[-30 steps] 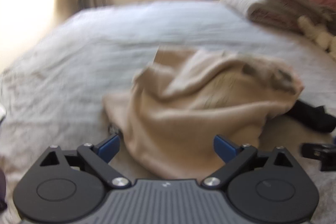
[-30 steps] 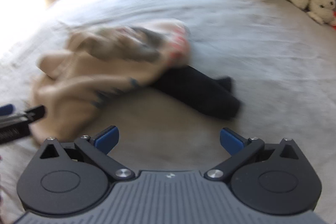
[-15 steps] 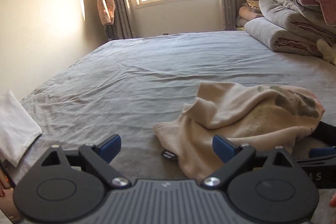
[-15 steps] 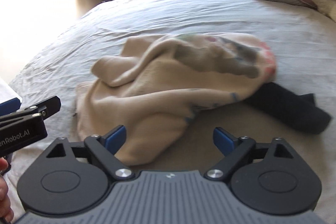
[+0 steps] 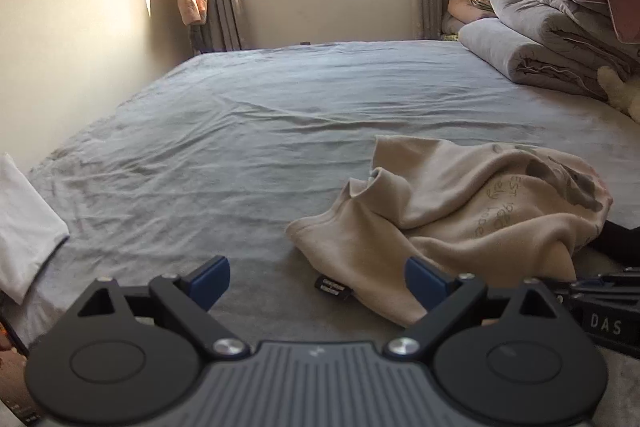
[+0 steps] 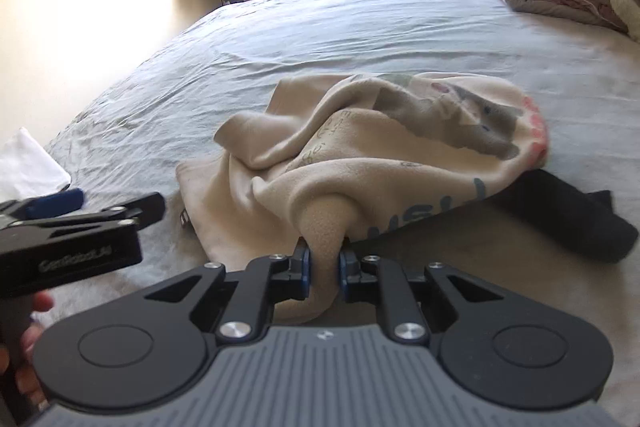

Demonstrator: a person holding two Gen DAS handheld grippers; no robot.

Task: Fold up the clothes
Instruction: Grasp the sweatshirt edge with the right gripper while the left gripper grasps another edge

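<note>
The right tongs (image 6: 323,269) are closed tight on a pinched fold of the beige sweatshirt (image 6: 360,155), the fleece bunched up between the two blue pads (image 6: 306,269) and hanging through below them. From that pinch the garment spreads forward and to both sides in a crumpled heap on the bed (image 6: 360,23), its printed grey-and-pink front turned up on the far right. A dark garment (image 6: 568,219) lies just right of the heap, partly tucked under its edge.

The left tongs (image 5: 316,277) stand wide open and hold nothing; their right pad (image 5: 424,281) sits over the near hem of the sweatshirt (image 5: 460,211), whether touching it I cannot tell, and a small dark label (image 5: 332,285) on the hem lies between the pads. Left of these tongs, a folded white cloth (image 5: 24,231) rests at the bed's edge. Far ahead on the right, rolled quilts (image 5: 552,39) are stacked.
</note>
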